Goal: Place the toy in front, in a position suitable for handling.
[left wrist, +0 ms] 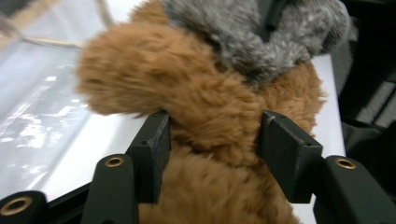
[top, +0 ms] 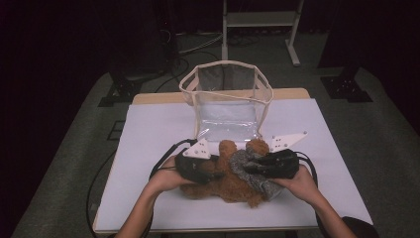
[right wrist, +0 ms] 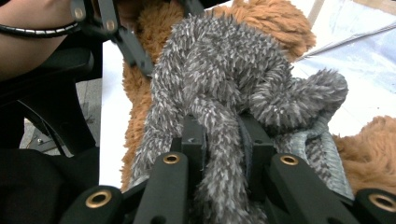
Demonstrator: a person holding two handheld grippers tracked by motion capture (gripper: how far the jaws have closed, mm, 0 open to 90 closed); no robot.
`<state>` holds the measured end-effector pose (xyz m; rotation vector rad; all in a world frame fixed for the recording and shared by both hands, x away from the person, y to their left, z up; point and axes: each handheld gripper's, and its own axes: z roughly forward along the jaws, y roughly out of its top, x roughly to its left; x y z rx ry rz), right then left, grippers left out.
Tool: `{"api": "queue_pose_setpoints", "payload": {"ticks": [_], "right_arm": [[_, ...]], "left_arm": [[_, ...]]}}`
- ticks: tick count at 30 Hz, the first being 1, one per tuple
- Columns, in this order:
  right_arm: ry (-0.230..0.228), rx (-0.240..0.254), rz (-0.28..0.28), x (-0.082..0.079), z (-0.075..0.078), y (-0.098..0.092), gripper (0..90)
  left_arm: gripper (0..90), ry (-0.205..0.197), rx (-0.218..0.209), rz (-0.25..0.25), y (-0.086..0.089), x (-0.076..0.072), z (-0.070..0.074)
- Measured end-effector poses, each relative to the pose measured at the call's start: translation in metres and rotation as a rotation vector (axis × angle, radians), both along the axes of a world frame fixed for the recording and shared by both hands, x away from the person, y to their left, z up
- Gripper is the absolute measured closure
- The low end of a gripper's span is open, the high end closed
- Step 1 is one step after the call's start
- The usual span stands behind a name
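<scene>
Near the table's front edge, my left claw pinches the brown teddy, right claw clamps its grey scarf; clear bag stands just behind.

Plush toy before bag

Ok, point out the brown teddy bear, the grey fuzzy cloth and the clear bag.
brown teddy bear (left wrist: 187, 88), left gripper view, its furry limb.
grey fuzzy cloth (right wrist: 219, 70), right gripper view, its bunched middle.
clear bag (top: 228, 106), high view, its front wall.
</scene>
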<state>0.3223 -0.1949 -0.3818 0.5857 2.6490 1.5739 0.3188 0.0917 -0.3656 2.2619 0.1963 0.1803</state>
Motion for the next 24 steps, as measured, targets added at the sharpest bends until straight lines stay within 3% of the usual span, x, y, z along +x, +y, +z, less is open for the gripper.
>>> {"api": "queue_pose_setpoints", "payload": {"ticks": [6,11,14,16,19,21,24], "right_arm": [[-0.048,-0.018,-0.01,0.005,0.034,-0.001,74.2],[-0.089,-0.019,0.004,0.011,0.066,0.018,74.2],[-0.098,-0.035,0.017,0.014,0.077,0.034,74.2],[-0.094,-0.071,0.018,0.016,0.077,0.044,74.2],[-0.06,-0.106,0.006,0.021,0.062,0.047,74.2],[-0.019,-0.091,-0.001,0.025,0.049,0.042,74.3],[0.0,-0.079,-0.016,0.024,0.034,0.036,74.8]], "left_arm": [[44.8,-0.018,-0.014,-0.022,-0.006,-0.007,0.006],[44.1,-0.037,0.005,-0.034,-0.019,-0.01,0.004],[44.0,-0.052,0.023,-0.042,-0.023,-0.012,0.006],[44.0,-0.05,0.024,-0.044,-0.022,-0.012,0.005],[43.9,-0.044,0.023,-0.041,-0.019,-0.012,0.003],[43.4,-0.041,0.025,-0.036,-0.016,-0.011,0.001],[42.2,-0.033,0.032,-0.031,-0.013,-0.01,0.0]]}}
